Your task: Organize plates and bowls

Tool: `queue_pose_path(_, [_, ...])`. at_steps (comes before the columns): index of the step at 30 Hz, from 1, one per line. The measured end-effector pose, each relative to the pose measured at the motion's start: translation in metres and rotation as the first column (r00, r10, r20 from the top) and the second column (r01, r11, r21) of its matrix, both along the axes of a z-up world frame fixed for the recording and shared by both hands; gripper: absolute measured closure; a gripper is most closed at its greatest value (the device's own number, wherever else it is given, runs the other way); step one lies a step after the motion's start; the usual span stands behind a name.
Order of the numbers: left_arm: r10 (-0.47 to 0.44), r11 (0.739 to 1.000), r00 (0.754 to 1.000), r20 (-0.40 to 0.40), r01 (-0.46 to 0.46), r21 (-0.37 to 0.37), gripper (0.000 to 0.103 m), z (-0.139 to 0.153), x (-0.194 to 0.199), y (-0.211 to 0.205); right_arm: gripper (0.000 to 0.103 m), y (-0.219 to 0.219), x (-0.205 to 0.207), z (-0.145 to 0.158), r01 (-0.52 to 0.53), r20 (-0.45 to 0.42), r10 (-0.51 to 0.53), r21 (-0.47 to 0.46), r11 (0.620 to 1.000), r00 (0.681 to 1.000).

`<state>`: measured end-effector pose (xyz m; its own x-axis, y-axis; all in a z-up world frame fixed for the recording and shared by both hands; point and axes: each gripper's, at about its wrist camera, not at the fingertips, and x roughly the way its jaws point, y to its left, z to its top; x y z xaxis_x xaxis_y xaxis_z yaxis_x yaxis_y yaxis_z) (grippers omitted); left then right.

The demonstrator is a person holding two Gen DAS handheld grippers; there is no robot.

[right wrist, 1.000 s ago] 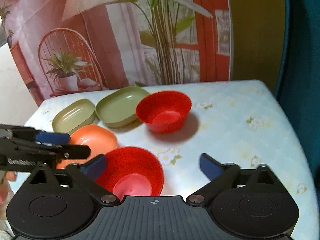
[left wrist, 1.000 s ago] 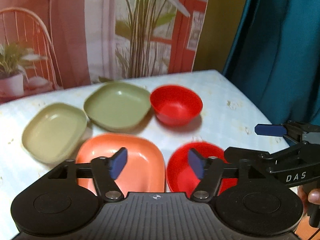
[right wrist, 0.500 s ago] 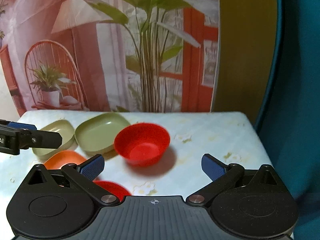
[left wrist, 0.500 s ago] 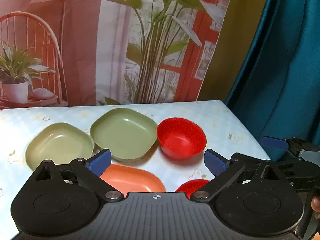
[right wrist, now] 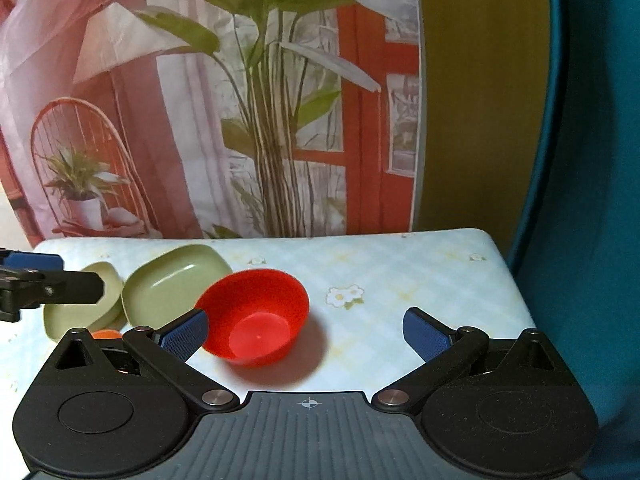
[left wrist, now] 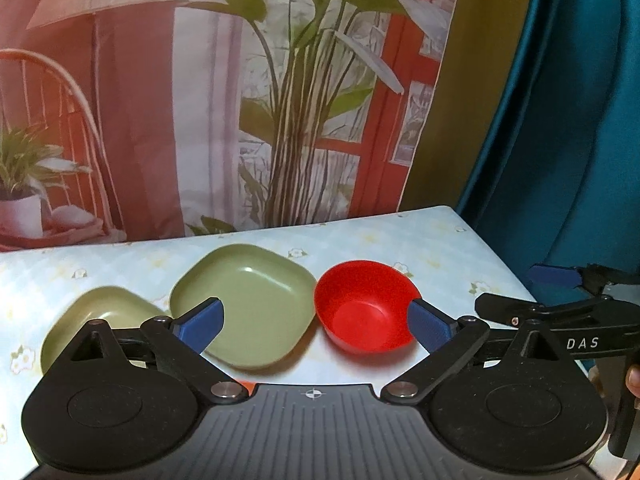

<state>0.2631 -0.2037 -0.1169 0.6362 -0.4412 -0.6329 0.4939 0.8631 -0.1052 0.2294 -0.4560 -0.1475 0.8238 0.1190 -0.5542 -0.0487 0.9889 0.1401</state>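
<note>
A red bowl (left wrist: 366,308) (right wrist: 256,316) stands on the table beside a green square plate (left wrist: 248,300) (right wrist: 172,284). A paler green plate (left wrist: 96,316) (right wrist: 80,308) lies left of it. A sliver of an orange plate (right wrist: 106,334) shows behind the right gripper's left finger; the nearer red bowl is hidden. My left gripper (left wrist: 316,326) is open and empty, held above the near side of the table. My right gripper (right wrist: 306,332) is open and empty, with the red bowl just beyond its left finger.
The table (right wrist: 400,280) has a pale floral cloth. A printed backdrop (left wrist: 200,100) hangs behind it and a teal curtain (left wrist: 560,120) stands at its right edge. The right gripper shows at the right of the left wrist view (left wrist: 560,308).
Both grippers have pulled back and tilted up, so the near orange plate and near red bowl dropped out of sight. The left gripper's jaws opened wide from a narrower gap.
</note>
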Motion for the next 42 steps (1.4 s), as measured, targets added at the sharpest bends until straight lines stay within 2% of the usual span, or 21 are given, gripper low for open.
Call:
queue_pose_path(4, [-0.002, 1.0, 1.0, -0.009, 0.002, 0.017, 0.008, -0.007, 0.012, -0.012, 0.0, -0.006, 0.013, -0.007, 0.049, -0.006, -0.049, -0.018, 0.999, 0.999])
queue_pose_path(6, [-0.034, 0.999, 0.999, -0.038, 0.035, 0.015, 0.02, -0.014, 0.019, -0.018, 0.001, -0.01, 0.019, -0.013, 0.05, -0.011, -0.05, -0.011, 0.999, 0.999])
queue_pose_path(7, [-0.05, 0.999, 0.997, -0.053, 0.051, 0.018, 0.022, -0.018, 0.021, -0.021, 0.002, -0.011, 0.022, -0.016, 0.051, -0.01, -0.051, -0.012, 0.999, 0.999])
queue_pose_path(9, [-0.07, 0.997, 0.995, -0.072, 0.072, 0.028, 0.03, -0.028, 0.025, -0.027, 0.017, -0.012, 0.027, -0.023, 0.043, -0.021, -0.043, -0.021, 0.999, 0.999])
queue_pose_path(11, [-0.086, 0.995, 0.992, -0.093, 0.09, 0.037, 0.036, -0.038, 0.029, -0.032, 0.027, -0.013, 0.032, -0.029, 0.034, -0.035, -0.035, -0.004, 0.999, 0.999])
queue_pose_path(13, [-0.094, 0.995, 0.989, -0.116, 0.099, 0.034, 0.04, -0.046, 0.033, -0.036, 0.031, -0.014, 0.037, -0.036, 0.023, -0.051, -0.022, 0.032, 0.999, 0.998])
queue_pose_path(18, [-0.091, 0.995, 0.984, -0.154, 0.097, 0.031, 0.049, -0.064, 0.042, -0.041, 0.049, -0.009, 0.049, -0.051, 0.01, -0.074, -0.004, 0.076, 0.997, 0.997])
queue_pose_path(20, [-0.087, 0.995, 0.982, -0.166, 0.092, 0.026, 0.051, -0.068, 0.047, -0.043, 0.053, -0.006, 0.053, -0.056, -0.003, -0.083, 0.011, 0.097, 0.995, 0.997])
queue_pose_path(22, [-0.084, 0.996, 0.981, -0.174, 0.088, 0.019, 0.063, -0.072, 0.051, -0.042, 0.055, -0.002, 0.057, -0.061, -0.022, -0.087, 0.032, 0.111, 0.994, 0.996])
queue_pose_path(23, [-0.083, 0.996, 0.981, -0.178, 0.088, 0.019, 0.072, -0.073, 0.052, -0.041, 0.058, 0.0, 0.059, -0.062, -0.028, -0.087, 0.039, 0.116, 0.993, 0.995])
queue_pose_path(24, [-0.082, 0.996, 0.979, -0.184, 0.088, 0.022, 0.074, -0.075, 0.054, -0.042, 0.062, 0.002, 0.06, -0.064, -0.035, -0.089, 0.046, 0.121, 0.992, 0.995])
queue_pose_path(29, [-0.09, 0.996, 0.977, -0.192, 0.092, 0.003, 0.079, -0.08, 0.056, -0.041, 0.074, 0.006, 0.066, -0.07, -0.032, -0.111, 0.048, 0.137, 0.99, 0.993])
queue_pose_path(31, [-0.104, 0.994, 0.976, -0.189, 0.105, -0.005, 0.086, -0.08, 0.055, -0.043, 0.079, 0.006, 0.067, -0.073, -0.027, -0.118, 0.045, 0.155, 0.988, 0.992])
queue_pose_path(33, [-0.109, 0.994, 0.977, -0.181, 0.111, 0.003, 0.086, -0.08, 0.054, -0.045, 0.087, 0.005, 0.068, -0.075, -0.025, -0.128, 0.049, 0.178, 0.984, 0.991])
queue_pose_path(42, [-0.113, 0.993, 0.979, -0.168, 0.116, 0.008, 0.086, -0.069, 0.041, -0.044, 0.089, 0.005, 0.063, -0.068, -0.019, -0.13, 0.044, 0.187, 0.982, 0.99])
